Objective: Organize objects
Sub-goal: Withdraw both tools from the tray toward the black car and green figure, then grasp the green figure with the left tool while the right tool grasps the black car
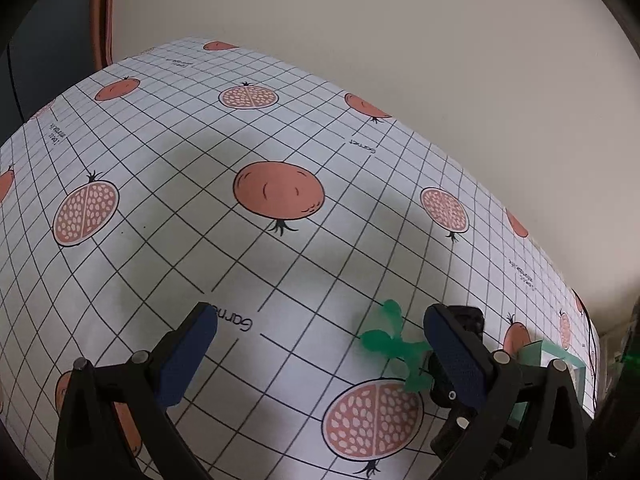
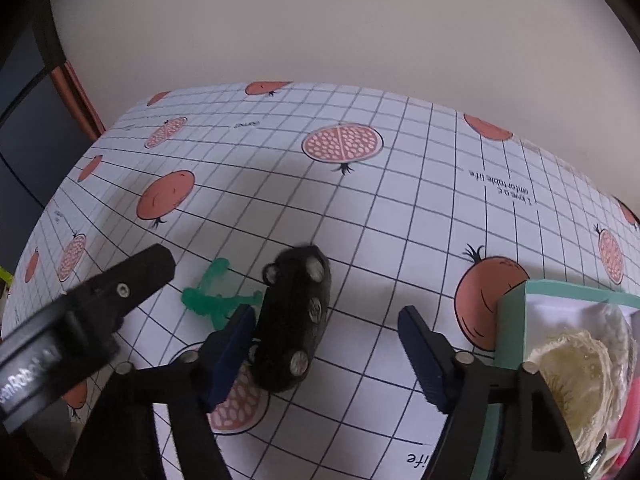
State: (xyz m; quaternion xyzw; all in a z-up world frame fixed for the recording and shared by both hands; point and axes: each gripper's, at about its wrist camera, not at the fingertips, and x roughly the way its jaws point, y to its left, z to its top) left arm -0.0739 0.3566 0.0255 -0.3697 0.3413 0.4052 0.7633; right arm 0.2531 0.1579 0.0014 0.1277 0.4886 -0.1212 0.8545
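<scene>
The worktop (image 1: pixel 280 272) is covered with a white cloth printed with a dark grid, pomegranates and small lines of text, and it runs back to a plain pale wall.

In the right wrist view, the right gripper (image 2: pixel 328 354) has its jaws wide apart. A black toy car (image 2: pixel 294 320) lies upside down on the cloth between them, its four pale wheels facing up. The car sits close against the inner face of the left-hand finger, possibly touching it, while the right-hand finger stands well clear of it. Just to the left of the car lies a small green plastic figure (image 2: pixel 212 298), flat on the cloth, partly hidden behind that same finger.

At the right edge of this view is a teal box (image 2: pixel 512 320) with its top open. Inside it are a cream crocheted piece (image 2: pixel 576 372) and something pink that is too cut off to identify. The box stands on the cloth just beside the right-hand finger.

The left gripper (image 2: pixel 120 292) enters this view from the left, its black tip near the green figure.

In the left wrist view, the left gripper's own jaws are also apart, with nothing between them but cloth. The green figure appears near the inner side of its right-hand finger, and the teal box shows at the far right edge.
</scene>
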